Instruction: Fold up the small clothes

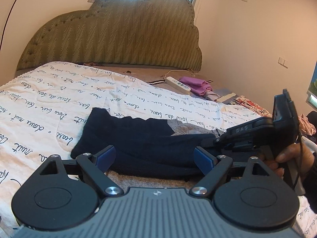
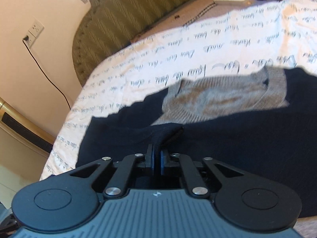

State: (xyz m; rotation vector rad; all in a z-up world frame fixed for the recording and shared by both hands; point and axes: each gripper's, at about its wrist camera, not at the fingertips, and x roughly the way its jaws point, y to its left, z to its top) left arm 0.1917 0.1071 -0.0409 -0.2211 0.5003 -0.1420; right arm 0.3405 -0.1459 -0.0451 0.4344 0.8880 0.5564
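I held a claw in each hand over a bed [image 1: 59,91] spread with a white quilt [image 1: 49,99] printed in black script. A navy garment [image 1: 138,136] lay on the quilt just ahead of both claws, with a grey ribbed part [image 2: 218,99] showing at its far edge.

My right claw [image 2: 157,161] was pinched tight on a small ridge of navy cloth, which rose in a fold from between its blue pads [image 2: 163,162]. In the left view that claw reached in from the right, its tip at the garment's right edge, and my hand [image 1: 293,154] gripped its handle.

My left claw [image 1: 154,157] stood wide, holding nothing. Its blue pads [image 1: 106,156] sat either side of the garment's near edge, apart from the cloth as far as I could tell.

I judged the fold only begun: one side gripped, the other not. To do it well, I would lower the left claw onto the near edge and take a full pinch through all the layers. Then both claws should lift together, level, so the cloth carried over without twisting. The right grip looked thin and might slip under a hard pull.

Beyond the claws, near the headboard [image 1: 118,29], lay a white power strip [image 1: 177,84] and a purple cloth [image 1: 194,84].
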